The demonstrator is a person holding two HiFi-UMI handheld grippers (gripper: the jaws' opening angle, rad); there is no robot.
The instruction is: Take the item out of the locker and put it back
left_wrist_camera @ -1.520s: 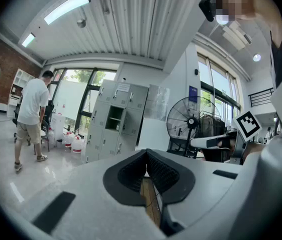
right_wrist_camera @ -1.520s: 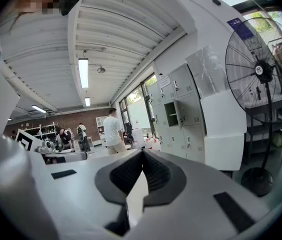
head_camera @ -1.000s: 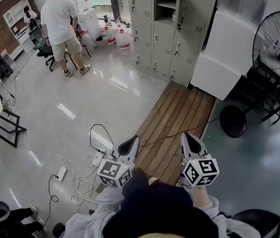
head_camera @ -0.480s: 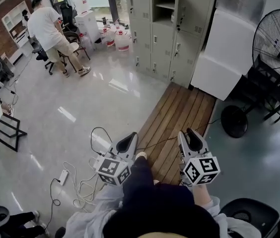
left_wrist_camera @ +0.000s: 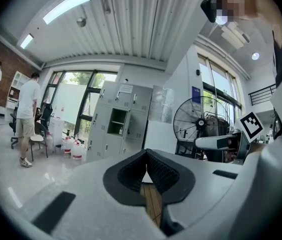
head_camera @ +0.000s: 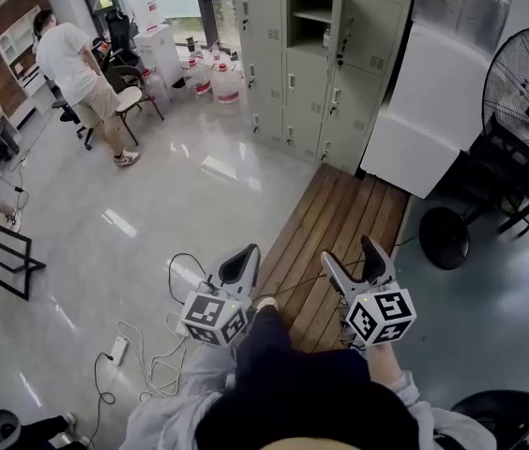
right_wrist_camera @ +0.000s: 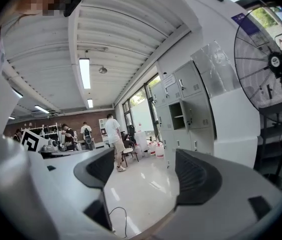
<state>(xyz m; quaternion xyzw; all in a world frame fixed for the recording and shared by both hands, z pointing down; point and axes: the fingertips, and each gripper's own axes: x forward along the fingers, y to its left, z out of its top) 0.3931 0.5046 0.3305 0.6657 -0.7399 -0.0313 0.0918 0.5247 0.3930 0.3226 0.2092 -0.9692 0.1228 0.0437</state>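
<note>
A grey bank of lockers (head_camera: 293, 64) stands at the far side of the room. One upper compartment (head_camera: 311, 9) has its door open; I cannot make out any item inside. It shows too in the left gripper view (left_wrist_camera: 117, 122) and the right gripper view (right_wrist_camera: 177, 116). Both grippers are held low in front of me over the wooden floor strip (head_camera: 335, 223), far from the lockers. My left gripper (head_camera: 246, 255) is shut with nothing in it, pads together (left_wrist_camera: 145, 159). My right gripper (head_camera: 350, 254) is opening, with its jaws wide apart (right_wrist_camera: 143, 170) and nothing between them.
A large black fan (head_camera: 527, 101) and a white panel (head_camera: 424, 101) stand right of the lockers. Water jugs (head_camera: 225, 81) sit left of them. A person (head_camera: 72, 59) stands by a chair at far left. Cables and a power strip (head_camera: 143, 340) lie on the floor near my left.
The right gripper's jaws have gone from shut to wide apart. The view has shifted a little toward the lockers. The person at the back has walked to the left.
</note>
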